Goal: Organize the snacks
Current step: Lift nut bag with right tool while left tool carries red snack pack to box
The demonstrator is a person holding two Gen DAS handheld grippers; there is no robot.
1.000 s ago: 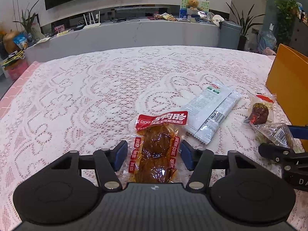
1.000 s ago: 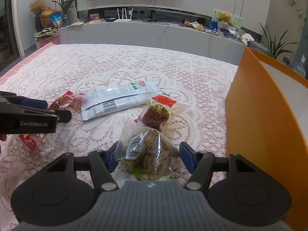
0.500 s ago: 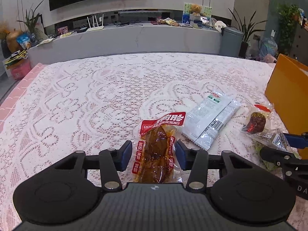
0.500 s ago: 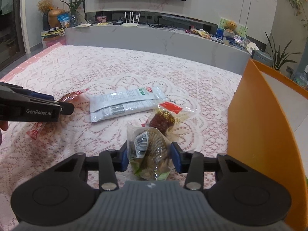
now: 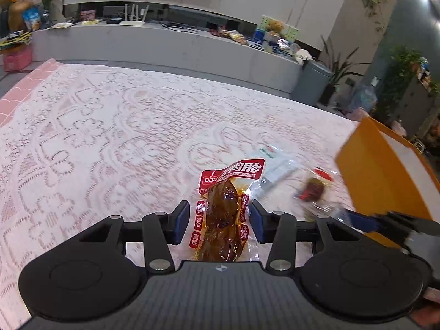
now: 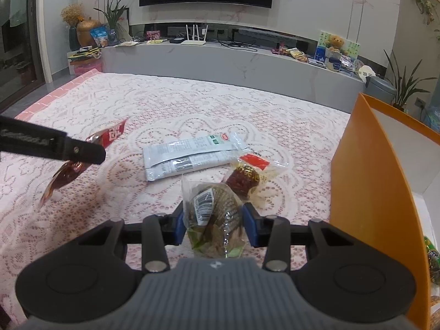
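A red-labelled packet of brown meat (image 5: pixel 224 209) is pinched between the blue pads of my left gripper (image 5: pixel 220 220). In the right wrist view this packet (image 6: pixel 68 170) hangs tilted above the lace cloth from the left gripper (image 6: pixel 90 152). My right gripper (image 6: pixel 213 221) is shut on a clear packet with a barcode label and brown-green filling (image 6: pixel 211 206), low over the cloth. The right gripper (image 5: pixel 357 220) shows blurred at the right of the left wrist view, close to the orange box.
Two white packets (image 6: pixel 192 154) lie side by side mid-table, with a dark red snack in a clear wrapper (image 6: pixel 244 177) beside them. An open orange box (image 6: pixel 368 192) with a white inside stands at the right. Lace tablecloth (image 6: pixel 192 104) covers the table.
Both grippers closed on their packets. The left one then rose and rolled, lifting the red-labelled packet off the cloth. The right gripper stayed about where it was.
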